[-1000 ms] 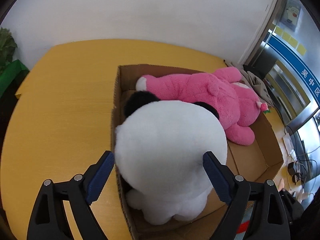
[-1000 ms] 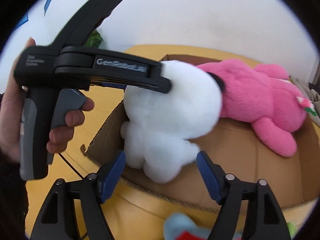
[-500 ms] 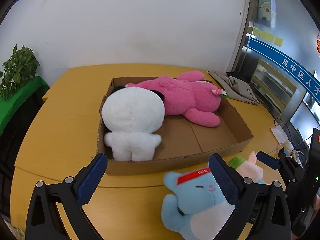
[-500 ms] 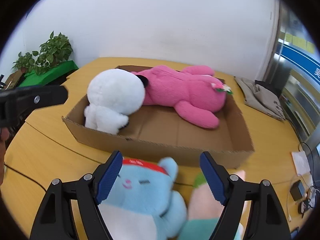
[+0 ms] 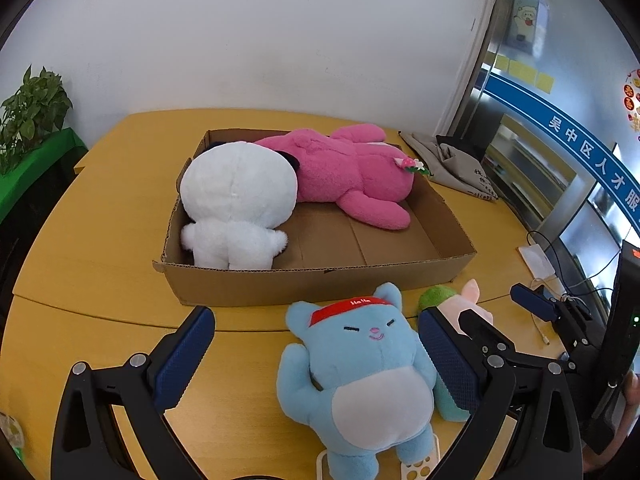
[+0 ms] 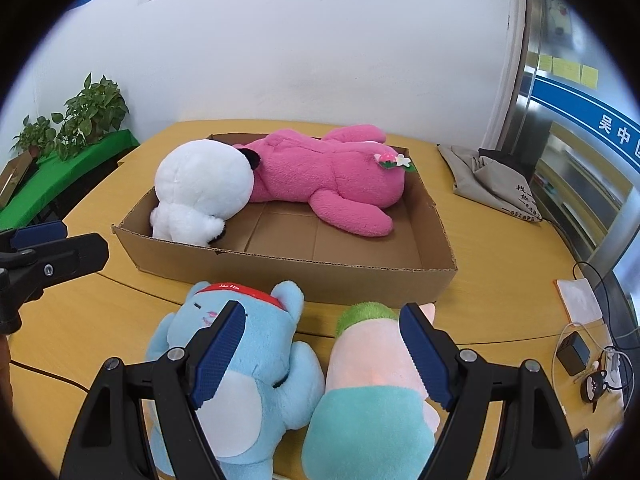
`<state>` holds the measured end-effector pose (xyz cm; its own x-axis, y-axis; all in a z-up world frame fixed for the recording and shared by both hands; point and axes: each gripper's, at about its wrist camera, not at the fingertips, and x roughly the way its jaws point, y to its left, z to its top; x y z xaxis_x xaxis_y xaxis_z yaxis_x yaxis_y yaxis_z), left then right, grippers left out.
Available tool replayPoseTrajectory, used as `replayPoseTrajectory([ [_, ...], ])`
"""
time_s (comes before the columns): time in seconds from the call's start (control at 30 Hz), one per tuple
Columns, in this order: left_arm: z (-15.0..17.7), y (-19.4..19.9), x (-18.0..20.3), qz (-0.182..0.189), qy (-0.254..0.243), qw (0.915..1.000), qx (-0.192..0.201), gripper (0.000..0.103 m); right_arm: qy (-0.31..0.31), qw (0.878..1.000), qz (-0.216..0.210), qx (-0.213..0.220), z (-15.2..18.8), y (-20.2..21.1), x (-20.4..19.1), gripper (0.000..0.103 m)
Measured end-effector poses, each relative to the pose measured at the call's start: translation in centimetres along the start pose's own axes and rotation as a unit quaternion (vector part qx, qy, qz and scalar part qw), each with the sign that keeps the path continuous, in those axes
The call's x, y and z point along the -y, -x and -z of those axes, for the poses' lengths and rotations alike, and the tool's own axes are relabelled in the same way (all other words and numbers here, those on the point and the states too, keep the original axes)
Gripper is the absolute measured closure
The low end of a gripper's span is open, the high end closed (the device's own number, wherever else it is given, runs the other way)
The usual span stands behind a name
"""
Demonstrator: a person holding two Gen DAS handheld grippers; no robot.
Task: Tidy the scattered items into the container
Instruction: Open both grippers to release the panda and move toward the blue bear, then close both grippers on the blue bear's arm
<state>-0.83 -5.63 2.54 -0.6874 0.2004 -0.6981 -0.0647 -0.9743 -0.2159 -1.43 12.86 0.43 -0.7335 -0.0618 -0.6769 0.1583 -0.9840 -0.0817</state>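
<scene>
Cardboard box (image 5: 320, 284) holds the white plush (image 5: 236, 196) and pink plush (image 5: 352, 176). Just before it lie the blue plush (image 5: 360, 376), headband reading "Hello", and the green-topped plush (image 6: 372, 384). Left gripper (image 5: 316, 364) and right gripper (image 6: 320, 352) gape wide, holding nothing.

The cardboard box (image 5: 320, 284) has bare floor beside the pink plush (image 5: 352, 176) and white plush (image 5: 236, 200).
</scene>
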Motion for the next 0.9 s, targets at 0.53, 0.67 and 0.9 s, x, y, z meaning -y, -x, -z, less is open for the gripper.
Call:
replayPoseTrajectory([
  [0.53, 1.6, -1.4, -1.1, 0.015, 0.015, 0.9994, -0.026, 0.000, -0.009, 1.000, -0.007, -0.017, 0.7, -0.9, 0.4, 0.023],
  [0.67, 2.3, -2.0, -2.1, 0.018, 0.021, 0.9989, -0.037, 0.001, -0.018, 0.999, -0.046, -0.020, 0.8, -1.0, 0.5, 0.023],
  [0.9, 4.5, -4.8, -4.5, 0.027, 0.041, 0.9955, -0.081, 0.008, -0.030, 0.989, -0.134, -0.055, 1.5, -2.6, 0.6, 0.027],
])
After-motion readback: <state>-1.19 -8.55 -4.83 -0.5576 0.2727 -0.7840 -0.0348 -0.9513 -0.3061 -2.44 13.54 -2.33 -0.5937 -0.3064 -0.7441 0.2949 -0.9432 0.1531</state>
